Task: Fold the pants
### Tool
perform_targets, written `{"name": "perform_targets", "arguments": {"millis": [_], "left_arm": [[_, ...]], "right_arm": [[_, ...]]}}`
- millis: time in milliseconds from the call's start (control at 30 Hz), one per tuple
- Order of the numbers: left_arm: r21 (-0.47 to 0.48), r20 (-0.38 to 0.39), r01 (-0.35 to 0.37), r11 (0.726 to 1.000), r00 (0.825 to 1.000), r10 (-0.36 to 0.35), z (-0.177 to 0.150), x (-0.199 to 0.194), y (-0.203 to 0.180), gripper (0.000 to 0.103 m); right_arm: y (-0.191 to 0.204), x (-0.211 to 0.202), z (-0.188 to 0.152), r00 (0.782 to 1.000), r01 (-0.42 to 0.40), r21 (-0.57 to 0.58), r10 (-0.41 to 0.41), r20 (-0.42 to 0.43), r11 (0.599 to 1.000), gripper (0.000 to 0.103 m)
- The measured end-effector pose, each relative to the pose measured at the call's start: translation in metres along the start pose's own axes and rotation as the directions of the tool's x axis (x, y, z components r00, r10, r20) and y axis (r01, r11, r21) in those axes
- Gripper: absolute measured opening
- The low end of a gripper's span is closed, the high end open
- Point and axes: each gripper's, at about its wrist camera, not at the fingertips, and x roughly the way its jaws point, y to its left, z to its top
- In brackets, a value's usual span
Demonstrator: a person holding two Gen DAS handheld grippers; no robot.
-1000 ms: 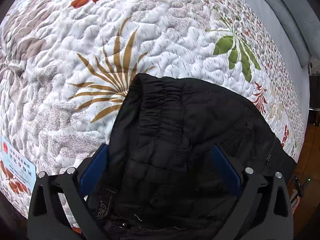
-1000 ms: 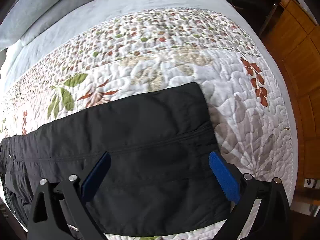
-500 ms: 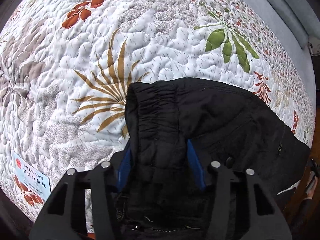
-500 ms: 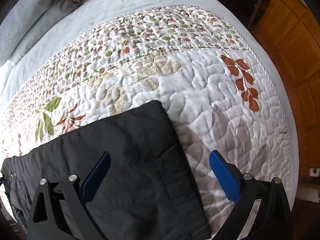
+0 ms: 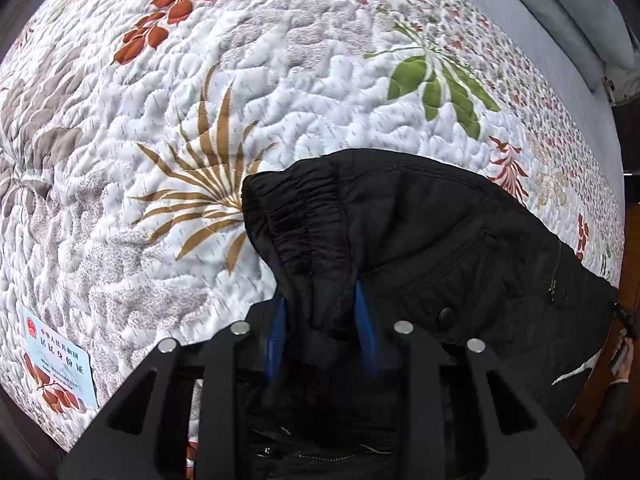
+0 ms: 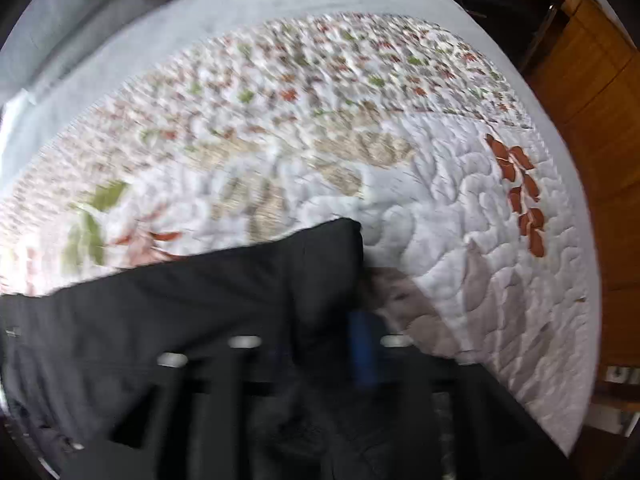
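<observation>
Black quilted pants [image 5: 420, 240] lie on a white floral quilt [image 5: 200, 80]. In the left wrist view my left gripper [image 5: 320, 312] is shut on the bunched elastic waistband [image 5: 296, 216], its blue pads pressed against the fabric on both sides. In the right wrist view, which is blurred, the leg end of the pants [image 6: 200, 300] lies across the quilt [image 6: 440, 200]. My right gripper [image 6: 324, 344] is shut on the hem corner; one blue pad [image 6: 362, 352] shows, and the other is hidden by cloth.
A small printed card [image 5: 60, 356] lies on the quilt at the lower left of the left wrist view. Grey bedding [image 6: 100, 40] lies beyond the quilt. A wooden floor [image 6: 592, 100] runs along the bed's right edge.
Both grippers went from wide open to shut. The left closed on the waistband. The right slid to the hem corner and closed on it.
</observation>
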Motion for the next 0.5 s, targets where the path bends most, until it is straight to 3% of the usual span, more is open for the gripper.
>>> {"name": "perform_targets", "arguments": {"millis": [233,500], "left_arm": [[0.041,0.064,-0.004,0.999,0.998,0.001,-0.017,-0.017,-0.023,0.024],[0.123,0.177,0.123,0.985,0.974,-0.143,-0.054,-0.058,-0.035,0.023]], "right_arm": [[0.016,-0.053,-0.023,0.991,0.032,-0.077,-0.022,0.134,0.997,0.011],[0.013,-0.120,-0.060,0.949,-0.033,-0.134,0.073,0.307,0.990,0.011]]}}
